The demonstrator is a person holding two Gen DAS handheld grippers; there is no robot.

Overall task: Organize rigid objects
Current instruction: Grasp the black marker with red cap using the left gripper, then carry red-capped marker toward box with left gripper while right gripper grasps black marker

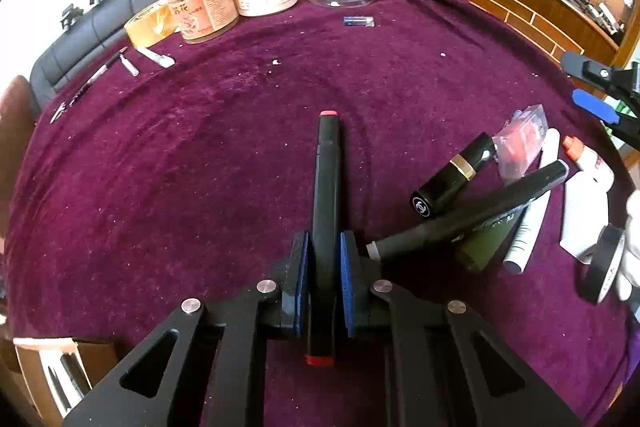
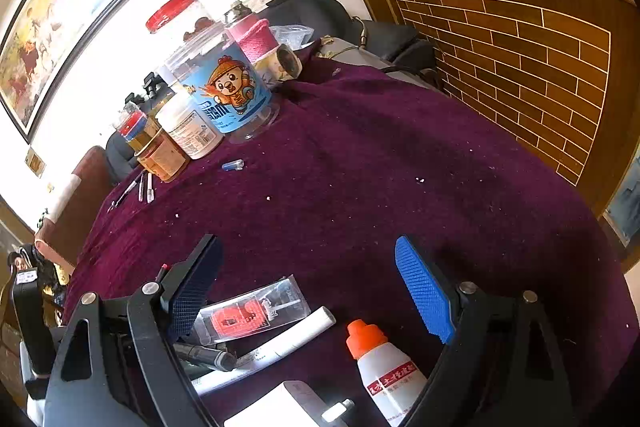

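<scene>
Left gripper (image 1: 324,267) fingers clamp a red-capped black marker (image 1: 328,187) at six o'clock on the desk (image 1: 200,167); right gripper (image 2: 316,287) fingers apart over unsorted pile (image 1: 500,203), sorting barely begun.

My left tool (image 1: 325,281) is matte black, its two fingers lined with blue ribbed pads (image 1: 346,283), and angular linkage arms with triangular cut-outs are pinned by round silver screws (image 1: 267,286). My right tool (image 2: 316,287) has the same black frame and silver screws, with one blue knurled pad (image 2: 424,293) and one darker pad.
</scene>
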